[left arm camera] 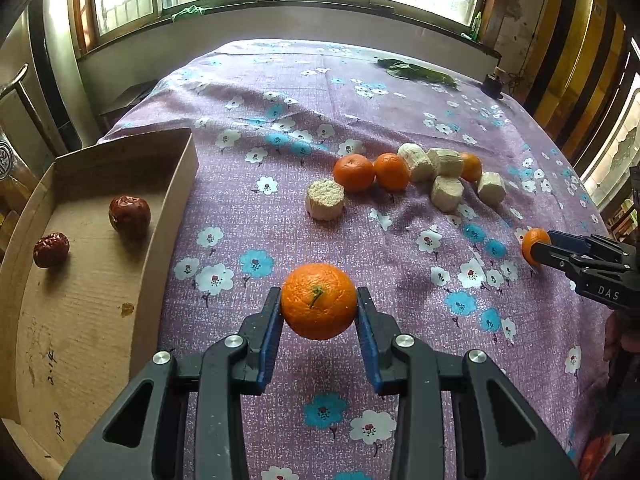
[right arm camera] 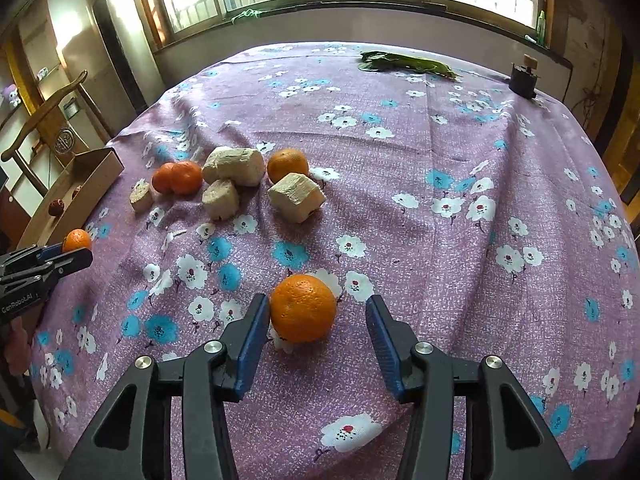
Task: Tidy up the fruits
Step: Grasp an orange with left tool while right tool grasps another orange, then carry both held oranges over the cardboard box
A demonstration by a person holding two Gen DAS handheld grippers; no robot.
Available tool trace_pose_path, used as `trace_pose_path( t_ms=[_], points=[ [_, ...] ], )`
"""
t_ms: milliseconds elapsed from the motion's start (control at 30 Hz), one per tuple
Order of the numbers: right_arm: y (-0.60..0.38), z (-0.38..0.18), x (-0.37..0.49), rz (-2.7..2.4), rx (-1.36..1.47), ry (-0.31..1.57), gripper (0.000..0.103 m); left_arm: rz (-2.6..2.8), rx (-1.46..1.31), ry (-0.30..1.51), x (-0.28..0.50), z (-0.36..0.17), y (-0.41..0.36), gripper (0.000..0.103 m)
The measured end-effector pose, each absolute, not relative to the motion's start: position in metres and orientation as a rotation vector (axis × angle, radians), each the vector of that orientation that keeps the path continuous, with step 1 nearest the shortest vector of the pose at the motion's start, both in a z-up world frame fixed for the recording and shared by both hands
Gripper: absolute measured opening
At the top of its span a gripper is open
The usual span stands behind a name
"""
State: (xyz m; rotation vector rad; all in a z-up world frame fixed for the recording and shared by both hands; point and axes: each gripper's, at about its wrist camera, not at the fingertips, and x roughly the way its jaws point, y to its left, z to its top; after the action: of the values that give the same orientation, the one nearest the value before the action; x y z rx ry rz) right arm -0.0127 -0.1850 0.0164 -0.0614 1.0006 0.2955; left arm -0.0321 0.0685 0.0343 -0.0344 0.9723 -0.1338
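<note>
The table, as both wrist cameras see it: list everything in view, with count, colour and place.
Round orange mandarins: five, orange; three among the chunks, one at each pair of tongs.
Pale rough-cut chunks: five, cream; clustered mid-cloth.
Wrinkled red dates: two, dark red; inside the box.
Shallow cardboard box: one, tan; table's left edge.
Green leafy bundle: one, green; far edge.
Small dark object: one, blackish; far right corner, unidentifiable.
Flowered purple tablecloth: one, purple with white and blue flowers; covers the table.
Left tongs: black, blue pads; clamped on a mandarin.
Right tongs: black, blue pads; open, one pad touching a mandarin.
</note>
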Motion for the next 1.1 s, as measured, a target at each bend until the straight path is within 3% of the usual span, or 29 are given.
trace_pose_path(
  t_ms=[133, 233, 333, 767, 1100],
  points=[
    [-0.173, 0.012, -0.011, 0.314, -0.118, 1.017, 0.052, -0.133, -0.041, 0.978, -0.033, 0.033, 0.070, 0.034],
    [-0.163, 0.008, -0.012, 0.358, -0.134, 1.035, 0.036, -0.130, -0.046, 0.981, -0.031, 0.031, 0.070, 0.034],
    [-0.153, 0.010, -0.015, 0.389, -0.158, 1.028, 0.033, -0.132, -0.046, 0.980, -0.031, 0.031, 0.070, 0.034],
    [-0.106, 0.048, -0.022, 0.569, -0.096, 0.952, 0.034, -0.081, -0.065, 0.906, -0.047, 0.066, 0.095, 0.034],
    [-0.007, 0.069, -0.023, 0.776, -0.163, 0.907, 0.034, 0.062, -0.070, 0.885, -0.056, 0.077, 0.159, 0.034]
  ],
)
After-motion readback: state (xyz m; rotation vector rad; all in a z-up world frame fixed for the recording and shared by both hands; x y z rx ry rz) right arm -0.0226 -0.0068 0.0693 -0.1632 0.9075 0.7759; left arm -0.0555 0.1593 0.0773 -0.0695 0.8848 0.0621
